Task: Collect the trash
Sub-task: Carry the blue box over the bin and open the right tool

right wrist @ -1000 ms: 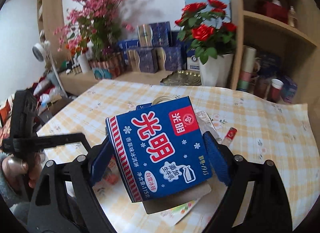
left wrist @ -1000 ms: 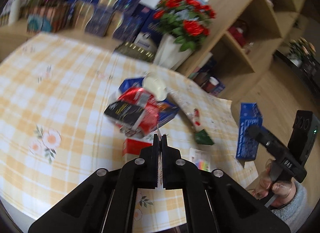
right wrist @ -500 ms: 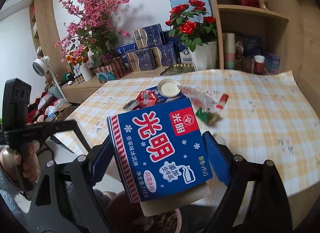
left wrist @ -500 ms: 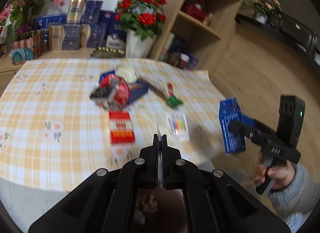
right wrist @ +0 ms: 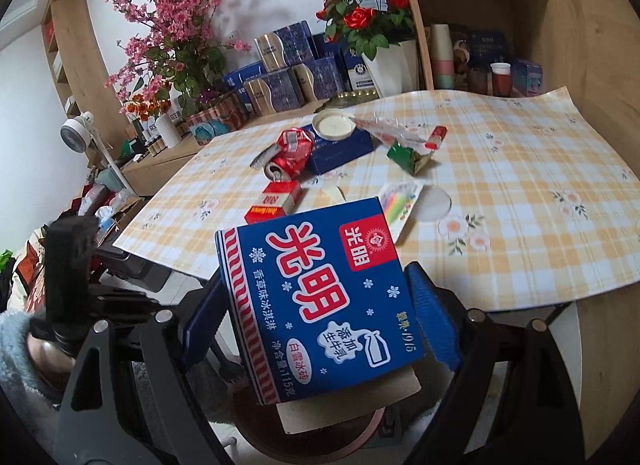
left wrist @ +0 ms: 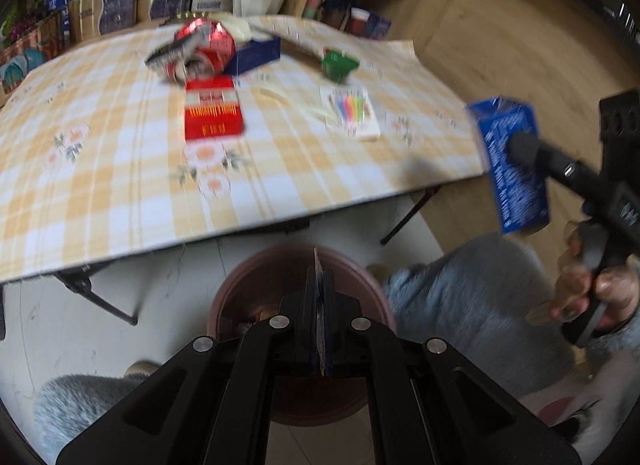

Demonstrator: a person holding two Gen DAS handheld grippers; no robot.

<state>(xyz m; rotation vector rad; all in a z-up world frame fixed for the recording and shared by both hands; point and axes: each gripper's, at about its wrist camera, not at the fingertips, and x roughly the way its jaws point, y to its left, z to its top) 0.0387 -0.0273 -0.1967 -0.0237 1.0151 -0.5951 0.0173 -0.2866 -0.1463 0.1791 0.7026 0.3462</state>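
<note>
Left gripper (left wrist: 319, 297): pressed together on a thin flat wrapper scrap (left wrist: 318, 285), above the round brown plastic bin (left wrist: 376, 297).
Right gripper (right wrist: 316, 305): clamps a blue ice-cream carton (right wrist: 320, 297) over the bin's rim; releasing off-centre could drop it on the floor.
Table at 12 o'clock: crushed red can (right wrist: 290, 153), red packet (right wrist: 276, 197) remain.

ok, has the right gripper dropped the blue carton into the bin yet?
No: the blue carton is clamped in the right gripper, held above the brown bin on the floor.
</note>
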